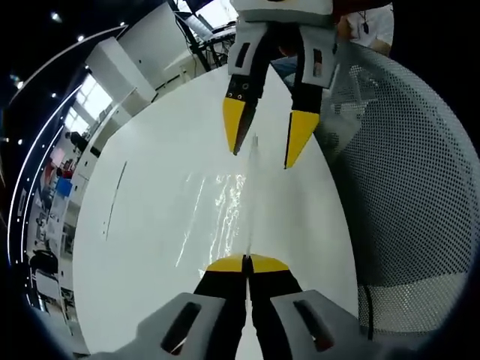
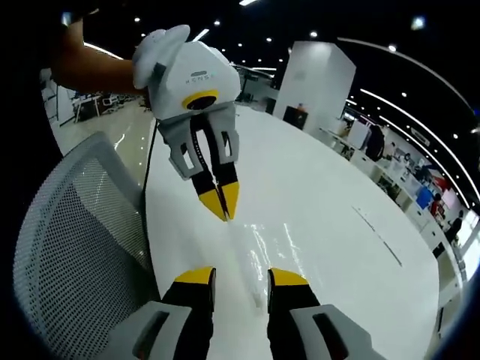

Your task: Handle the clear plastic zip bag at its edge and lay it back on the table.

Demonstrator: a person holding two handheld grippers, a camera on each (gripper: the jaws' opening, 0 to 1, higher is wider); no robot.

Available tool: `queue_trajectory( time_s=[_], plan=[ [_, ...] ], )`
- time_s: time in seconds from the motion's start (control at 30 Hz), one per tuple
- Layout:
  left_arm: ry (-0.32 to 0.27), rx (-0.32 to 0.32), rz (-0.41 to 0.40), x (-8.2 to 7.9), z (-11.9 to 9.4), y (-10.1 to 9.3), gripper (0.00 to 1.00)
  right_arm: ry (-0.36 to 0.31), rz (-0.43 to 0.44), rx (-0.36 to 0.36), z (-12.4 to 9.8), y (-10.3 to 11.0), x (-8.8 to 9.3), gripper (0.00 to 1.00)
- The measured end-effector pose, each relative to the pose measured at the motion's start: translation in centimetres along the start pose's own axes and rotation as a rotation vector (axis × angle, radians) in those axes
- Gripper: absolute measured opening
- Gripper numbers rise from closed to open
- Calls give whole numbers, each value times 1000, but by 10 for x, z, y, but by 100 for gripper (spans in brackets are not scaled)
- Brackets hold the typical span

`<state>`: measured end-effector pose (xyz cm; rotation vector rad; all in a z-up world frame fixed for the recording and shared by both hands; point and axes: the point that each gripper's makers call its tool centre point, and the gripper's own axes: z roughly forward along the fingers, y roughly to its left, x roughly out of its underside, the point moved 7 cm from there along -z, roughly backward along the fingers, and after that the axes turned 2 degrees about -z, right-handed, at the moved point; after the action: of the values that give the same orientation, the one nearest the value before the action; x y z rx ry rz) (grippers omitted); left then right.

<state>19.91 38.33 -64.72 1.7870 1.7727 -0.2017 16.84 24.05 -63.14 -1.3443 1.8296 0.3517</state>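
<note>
On the white table (image 1: 150, 247), the left gripper (image 1: 246, 263) pinches one edge of the clear zip bag (image 1: 225, 206) while the right gripper (image 2: 241, 279) gapes apart at the opposite edge.

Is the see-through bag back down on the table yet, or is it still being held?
Nearly done. The bag lies flat on the white table. The left tool is shut on its near edge. The right tool is open at the far edge. Left to do: release that pinch.

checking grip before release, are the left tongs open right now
No, the left tongs are shut, yellow tips pressed together on the near edge of the clear zip bag.
</note>
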Motion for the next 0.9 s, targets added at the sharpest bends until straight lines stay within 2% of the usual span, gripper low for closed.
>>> queue_trajectory(
  time_s=[0.13, 0.23, 0.57, 0.9],
  plan=[
    [3, -1, 5, 0, 0, -1, 0, -21, -15, 10, 0, -8, -11, 23],
    [5, -2, 7, 0, 0, -2, 0, -19, -22, 20, 2, -12, -11, 23],
    [-1, -5, 9, -2, -2, -4, 0, 11, -9, 38, 15, -12, 1, 19],
    [-12, -5, 7, -5, -1, -5, 0, 25, 18, 2, 20, -7, 7, 17]
  ],
)
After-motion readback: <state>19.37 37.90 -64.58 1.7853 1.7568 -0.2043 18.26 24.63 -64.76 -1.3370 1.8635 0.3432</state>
